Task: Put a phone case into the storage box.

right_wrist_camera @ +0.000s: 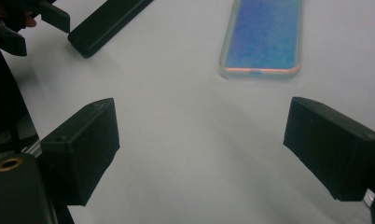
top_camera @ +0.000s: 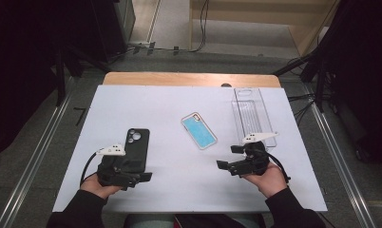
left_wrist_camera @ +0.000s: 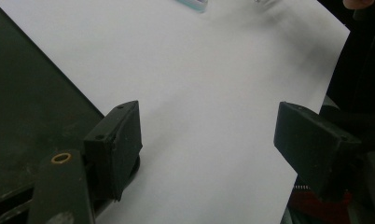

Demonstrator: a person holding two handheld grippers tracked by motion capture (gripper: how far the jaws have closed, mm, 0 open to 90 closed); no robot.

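Note:
A black phone (top_camera: 137, 146) lies face down on the left of the white sheet (top_camera: 179, 180), camera end away from me. My left gripper (top_camera: 140, 177) sits at the phone's near end with its jaws pointing right. It is open with only bare sheet between the jaws (left_wrist_camera: 209, 140), and the phone (left_wrist_camera: 27, 107) lies just beside one jaw. A blue phone case (top_camera: 199, 130) with a clear rim lies at the middle. My right gripper (top_camera: 227, 157) points left toward it, short of it, and is open and empty (right_wrist_camera: 204, 140). The case (right_wrist_camera: 262, 37) lies beyond its jaws.
A long clear plastic tray (top_camera: 252, 113) lies at the back right, just beyond the right hand. The wooden table edge (top_camera: 189, 79) shows behind the sheet. In the right gripper view, the black phone (right_wrist_camera: 106, 23) and the left gripper (right_wrist_camera: 22, 25) appear at top left.

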